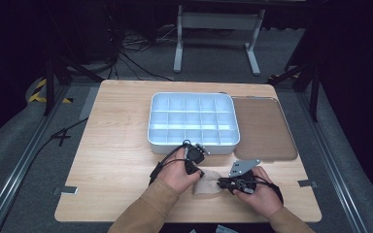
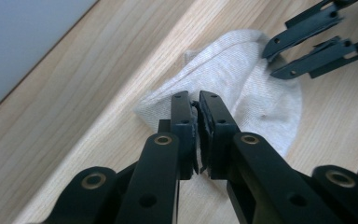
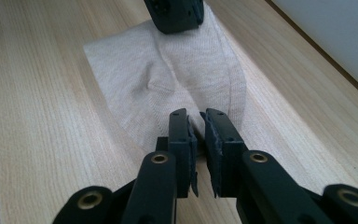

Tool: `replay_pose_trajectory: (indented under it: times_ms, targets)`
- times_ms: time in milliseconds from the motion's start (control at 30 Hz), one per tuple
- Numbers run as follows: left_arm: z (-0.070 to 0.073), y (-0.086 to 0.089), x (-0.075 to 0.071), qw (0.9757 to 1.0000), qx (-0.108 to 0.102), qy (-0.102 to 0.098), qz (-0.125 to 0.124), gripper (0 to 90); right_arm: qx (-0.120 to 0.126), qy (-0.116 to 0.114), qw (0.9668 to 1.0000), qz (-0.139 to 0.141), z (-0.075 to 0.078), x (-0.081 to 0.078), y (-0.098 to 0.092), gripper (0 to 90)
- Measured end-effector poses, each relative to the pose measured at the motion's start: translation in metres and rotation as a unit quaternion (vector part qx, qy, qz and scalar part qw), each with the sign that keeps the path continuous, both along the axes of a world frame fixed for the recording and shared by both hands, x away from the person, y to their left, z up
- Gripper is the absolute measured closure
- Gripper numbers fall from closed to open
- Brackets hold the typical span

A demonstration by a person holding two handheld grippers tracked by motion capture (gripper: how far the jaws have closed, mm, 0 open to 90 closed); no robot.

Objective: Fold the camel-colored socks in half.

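Note:
A beige knitted cloth (image 1: 209, 183), perhaps a sock, lies flat on the wooden table near its front edge, between the two hands. My left gripper (image 1: 198, 172) points down onto the cloth's left end. In the left gripper view its jaws (image 2: 196, 100) stand almost together on the edge of the cloth (image 2: 256, 93), pinching it. My right gripper (image 1: 220, 183) lies low on the cloth's right end. In the right gripper view its jaws (image 3: 196, 116) are closed on the near edge of the cloth (image 3: 168, 79), and the left gripper (image 3: 175, 21) presses on the far end.
A white tray (image 1: 193, 141) divided into several compartments stands just behind the hands, at the middle of the table. A flat brown lid (image 1: 264, 128) lies to its right. The table's front edge is close behind the wrists.

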State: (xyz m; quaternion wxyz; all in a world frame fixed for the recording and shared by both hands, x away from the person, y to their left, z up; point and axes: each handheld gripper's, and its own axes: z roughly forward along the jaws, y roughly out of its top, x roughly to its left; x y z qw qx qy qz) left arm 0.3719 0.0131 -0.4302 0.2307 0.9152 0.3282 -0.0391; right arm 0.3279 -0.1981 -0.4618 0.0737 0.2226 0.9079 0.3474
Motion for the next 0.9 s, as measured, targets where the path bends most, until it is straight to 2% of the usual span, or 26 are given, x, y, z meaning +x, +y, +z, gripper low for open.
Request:
replay_pose_trajectory:
  times_ms: [133, 367, 467, 633, 767, 800, 900]
  targets:
    - [0.009, 0.009, -0.004, 0.9998, -0.018, -0.005, 0.001, 82.5, 0.004, -0.006, 1.0, -0.004, 0.001, 0.002, -0.002, 79.9]
    - [0.018, 0.021, -0.008, 0.9998, -0.014, -0.011, 0.008, 81.7, 0.012, -0.012, 0.9998, -0.008, 0.005, 0.003, -0.006, 80.7]
    - [0.02, 0.031, -0.011, 0.9999, -0.002, -0.007, 0.011, 81.3, 0.014, -0.017, 0.9997, -0.009, 0.009, 0.002, -0.008, 81.6]
    - [0.023, 0.036, -0.016, 0.9999, 0.004, -0.005, 0.01, 79.4, 0.02, -0.019, 0.9996, -0.008, 0.019, -0.001, -0.009, 81.8]
    - [0.025, 0.037, -0.024, 0.9998, 0.012, -0.003, -0.017, 78.4, 0.023, -0.009, 0.9997, -0.002, 0.023, -0.003, -0.007, 81.8]
    - [0.025, 0.037, -0.024, 0.9998, 0.012, -0.003, -0.017, 78.3, 0.023, -0.009, 0.9997, -0.002, 0.023, -0.003, -0.007, 81.8]
    - [0.021, 0.039, -0.027, 0.9991, 0.036, 0.006, -0.023, 77.8, 0.023, -0.007, 0.9997, 0.001, 0.023, -0.005, -0.004, 81.8]
